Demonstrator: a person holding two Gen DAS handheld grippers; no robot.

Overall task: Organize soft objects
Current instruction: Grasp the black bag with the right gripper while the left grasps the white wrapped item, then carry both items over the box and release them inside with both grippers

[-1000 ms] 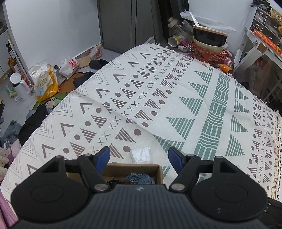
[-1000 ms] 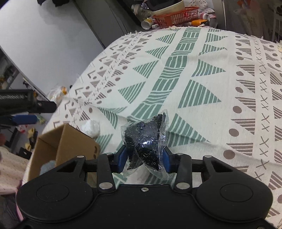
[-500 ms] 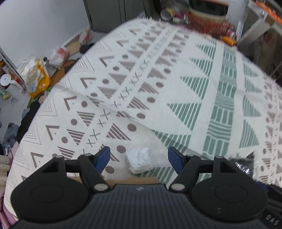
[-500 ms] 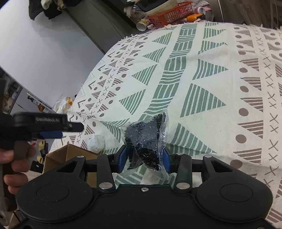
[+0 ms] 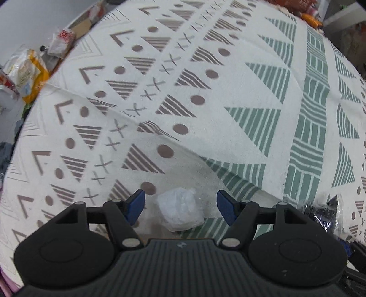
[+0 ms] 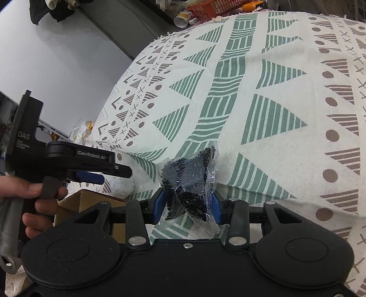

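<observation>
A white crumpled soft packet lies on the patterned bedspread, straddled by the wide blue fingers of my open left gripper, which do not touch it. My right gripper is shut on a clear bag of black material, held just above the bedspread. That bag also shows at the right edge of the left wrist view. In the right wrist view the left gripper hovers over the white packet, held by a hand.
A brown cardboard box sits at the bed's near edge, below the left gripper. The bedspread stretches far ahead with a fold across it. Snack bags lie on the floor to the left. A red basket stands beyond the bed's far end.
The left gripper moved forward past the box and down over the white packet. The right gripper, still shut on the black bag, has come closer beside the left one.
</observation>
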